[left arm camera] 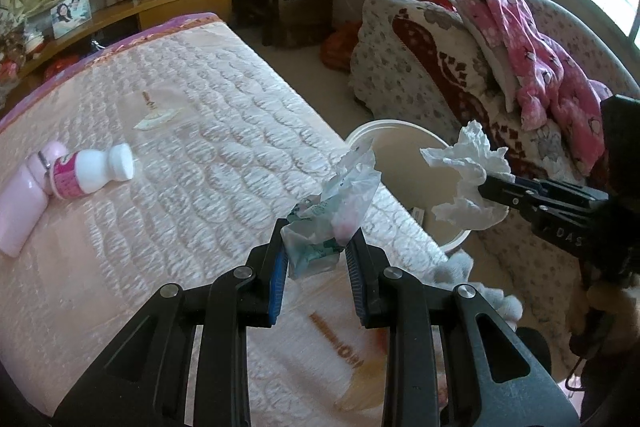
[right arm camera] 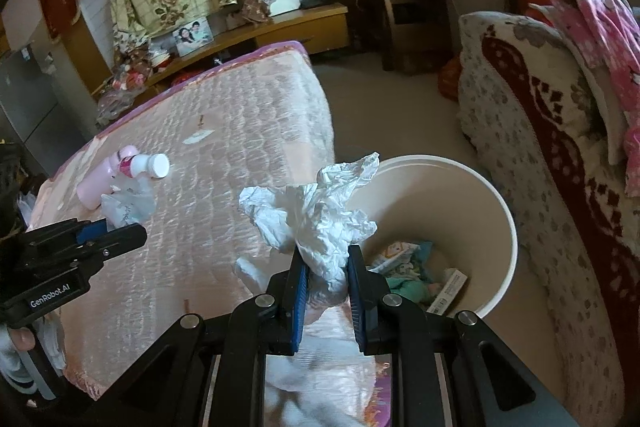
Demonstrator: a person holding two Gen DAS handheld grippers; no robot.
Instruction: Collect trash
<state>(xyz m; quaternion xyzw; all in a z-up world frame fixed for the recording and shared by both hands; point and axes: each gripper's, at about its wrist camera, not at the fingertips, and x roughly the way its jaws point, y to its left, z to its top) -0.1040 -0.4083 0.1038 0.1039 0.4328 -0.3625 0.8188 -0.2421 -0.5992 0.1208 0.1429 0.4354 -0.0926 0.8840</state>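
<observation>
Both grippers were clamped on trash near the mattress point(left arm camera: 168, 131) edge: the left gripper point(left arm camera: 316, 247) pinched a plastic wrapper point(left arm camera: 340, 203), the right gripper point(right arm camera: 326, 267) a crumpled tissue point(right arm camera: 316, 219). Just beside the edge stood the white bin point(right arm camera: 496, 211), open floor point(right arm camera: 400, 115) lying beyond it.

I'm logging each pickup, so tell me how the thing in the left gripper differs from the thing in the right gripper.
The left gripper holds a plastic wrapper: thin, glossy and partly see-through, with green print. The right gripper holds a crumpled tissue: plain white, matte and opaque. The wrapper stands up in a narrow bunch; the tissue spreads wider above the pads. Both are light, crushed trash, pinched between shut jaws near the white bin.
</observation>
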